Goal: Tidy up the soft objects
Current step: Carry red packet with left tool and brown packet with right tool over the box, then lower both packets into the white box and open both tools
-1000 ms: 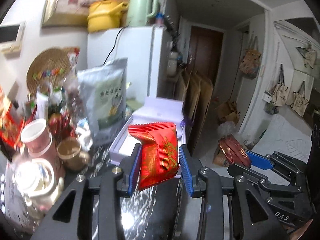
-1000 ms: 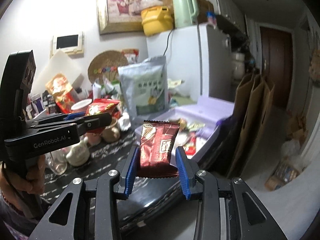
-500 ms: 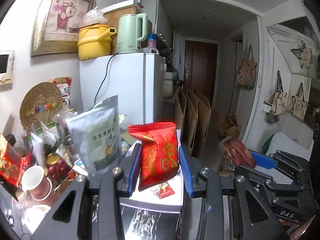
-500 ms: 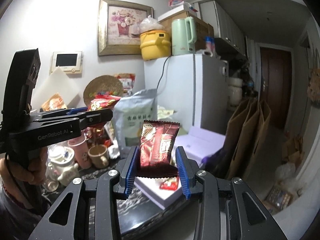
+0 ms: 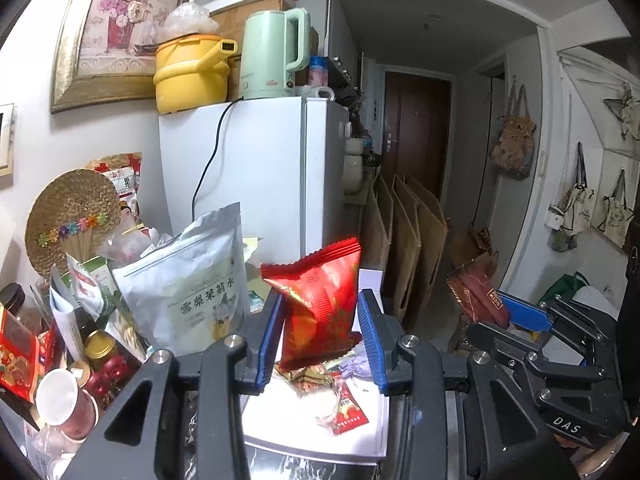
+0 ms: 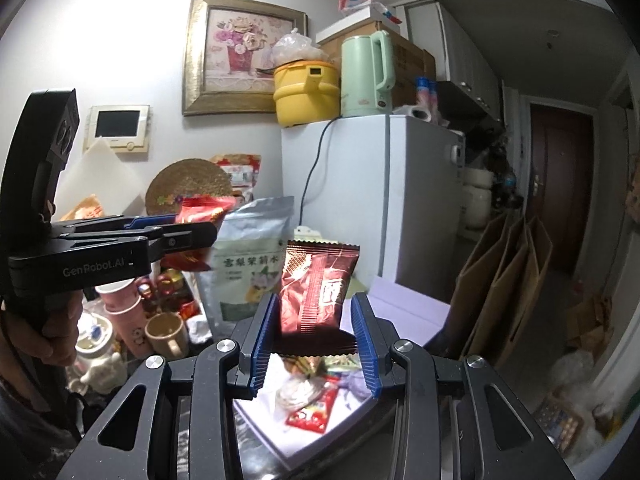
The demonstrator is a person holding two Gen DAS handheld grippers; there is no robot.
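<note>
My left gripper [image 5: 322, 336] is shut on a bright red snack packet [image 5: 320, 304], held upright above a pale lilac open box [image 5: 320, 436] with small wrapped snacks [image 5: 348, 412] in it. My right gripper [image 6: 314, 340] is shut on a dark red snack packet [image 6: 316, 284] above the same box [image 6: 408, 308]. The right gripper also shows at the right of the left wrist view [image 5: 520, 316], and the left gripper at the left of the right wrist view [image 6: 176, 232].
A silver tea pouch [image 5: 192, 280], cups [image 6: 164, 328], jars and a woven mat [image 5: 68, 216] crowd the dark counter on the left. A white fridge [image 5: 272, 180] stands behind, with a yellow pot [image 5: 188, 76] and green kettle [image 5: 276, 56] on top. Brown paper bags [image 5: 408, 232] lean along the hallway.
Both grippers have risen and tilted up with their packets still held. The box now sits lower in both views and more of the fridge top and wall shows.
</note>
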